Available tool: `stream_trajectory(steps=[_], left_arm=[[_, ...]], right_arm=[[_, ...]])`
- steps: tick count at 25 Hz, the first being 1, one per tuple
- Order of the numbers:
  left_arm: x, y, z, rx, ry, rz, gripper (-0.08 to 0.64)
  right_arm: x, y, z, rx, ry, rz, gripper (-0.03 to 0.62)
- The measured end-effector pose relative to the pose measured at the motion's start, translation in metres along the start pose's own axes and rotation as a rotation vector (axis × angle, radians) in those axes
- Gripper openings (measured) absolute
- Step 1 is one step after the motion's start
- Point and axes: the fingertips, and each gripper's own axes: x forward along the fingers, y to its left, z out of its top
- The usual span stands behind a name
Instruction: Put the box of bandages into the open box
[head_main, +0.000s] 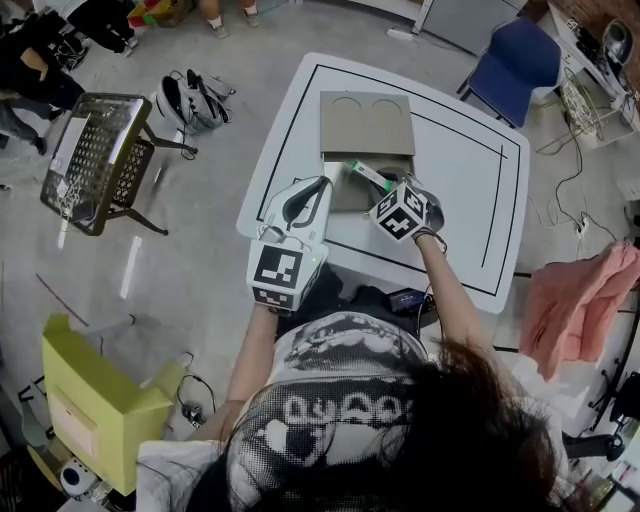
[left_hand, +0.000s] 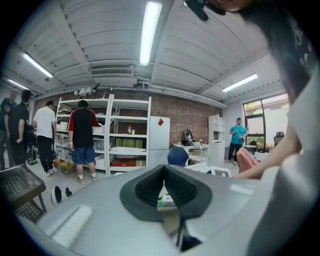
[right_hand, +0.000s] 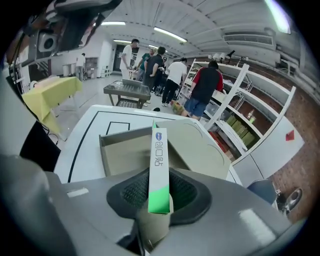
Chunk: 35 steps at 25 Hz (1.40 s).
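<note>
My right gripper (right_hand: 160, 192) pinches the box of bandages (right_hand: 159, 160); left gripper (left_hand: 164, 186) closed, empty. Its tip may snag the open box (right_hand: 122, 150).

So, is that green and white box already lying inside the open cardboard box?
No, the right tool grips the bandage box between its jaws, with the open box beyond it.

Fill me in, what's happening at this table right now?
A person works two handheld grippers at a white table. The right gripper is clamped on the white-and-green bandage box, holding it over the open cardboard box; it isn't inside yet. The left gripper is shut and empty.
</note>
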Motion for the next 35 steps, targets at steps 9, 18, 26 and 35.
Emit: stream_trajectory(steps=[9, 18, 26, 35], left_arm=[[0.000, 0.011, 0.000, 0.000, 0.003, 0.000, 0.000], [0.002, 0.019, -0.002, -0.007, 0.015, 0.006, 0.000], [0.002, 0.024, -0.007, -0.013, 0.032, 0.007, 0.000], [0.005, 0.022, -0.008, -0.010, 0.038, 0.005, 0.000]], right_arm=[[0.029, 0.002, 0.002, -0.087, 0.065, -0.007, 0.087], [0.036, 0.016, 0.010, -0.011, 0.061, 0.108, 0.143], [0.039, 0.026, 0.011, 0.119, 0.061, 0.219, 0.237], [0.039, 0.032, 0.009, 0.131, 0.045, 0.247, 0.264]])
